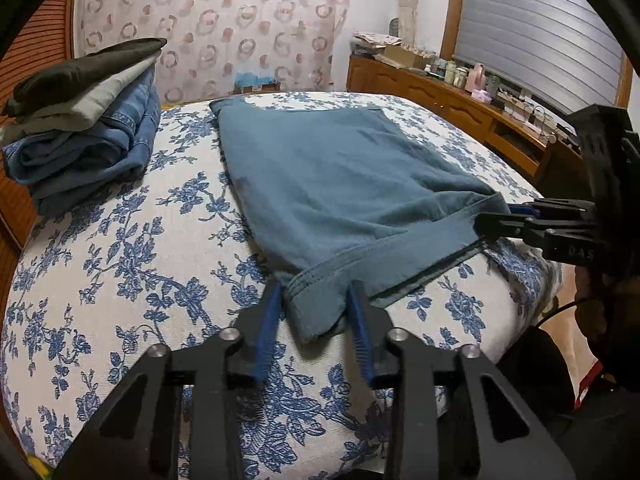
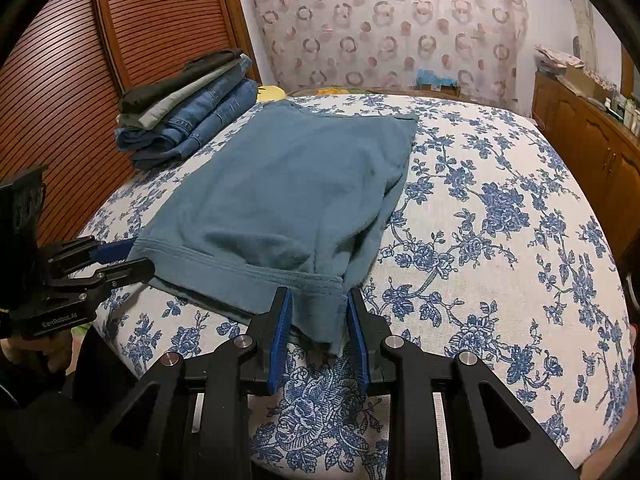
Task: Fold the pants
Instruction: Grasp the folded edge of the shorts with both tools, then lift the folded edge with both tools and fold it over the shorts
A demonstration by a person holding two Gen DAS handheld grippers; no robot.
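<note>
Teal pants [image 1: 340, 184] lie folded flat on the flowered bed, also in the right wrist view [image 2: 280, 184]. My left gripper [image 1: 314, 312] is open, its blue pads on either side of the near left corner of the hem. My right gripper [image 2: 316, 312] is open around the near right corner of the hem. Each gripper also shows from the side in the other view, the right one [image 1: 496, 220] at the hem's right corner and the left one [image 2: 132, 260] at its left corner. The cloth rests on the bed between the pads.
A stack of folded jeans and dark and grey trousers [image 1: 84, 120] sits at the far left of the bed [image 1: 120, 280], next to a slatted wooden door [image 2: 80, 80]. A wooden sideboard [image 1: 460, 104] with bottles stands along the right wall.
</note>
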